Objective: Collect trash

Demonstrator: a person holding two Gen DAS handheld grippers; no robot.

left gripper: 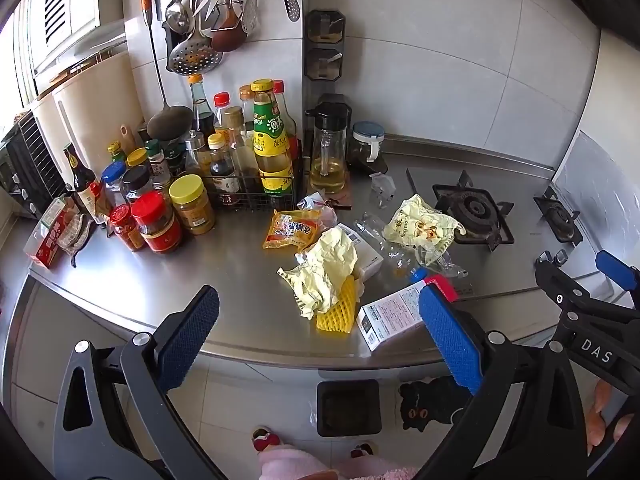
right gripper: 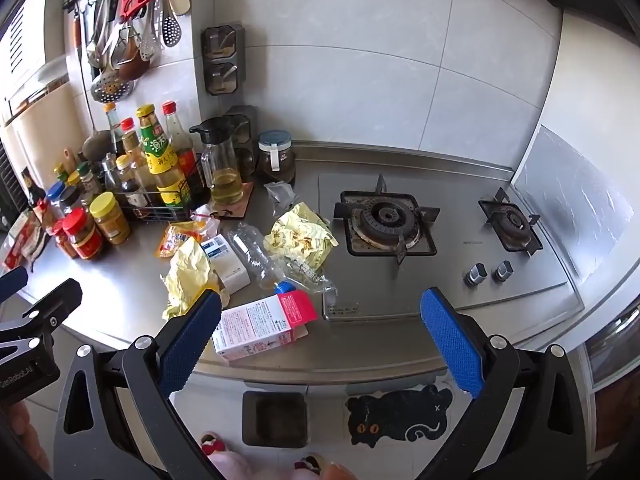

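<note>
Trash lies in the middle of the steel counter: a pink-and-white carton at the front edge, crumpled yellow paper, a yellow foam net, a white box, a crushed clear bottle, a yellow wrapper and an orange packet. A black bin stands on the floor below. My left gripper and right gripper are open, empty, in front of the counter edge.
Sauce bottles and jars crowd the back left. A glass oil jug stands behind the trash. A two-burner gas stove fills the right. Utensils hang on the wall. A black cat mat lies on the floor.
</note>
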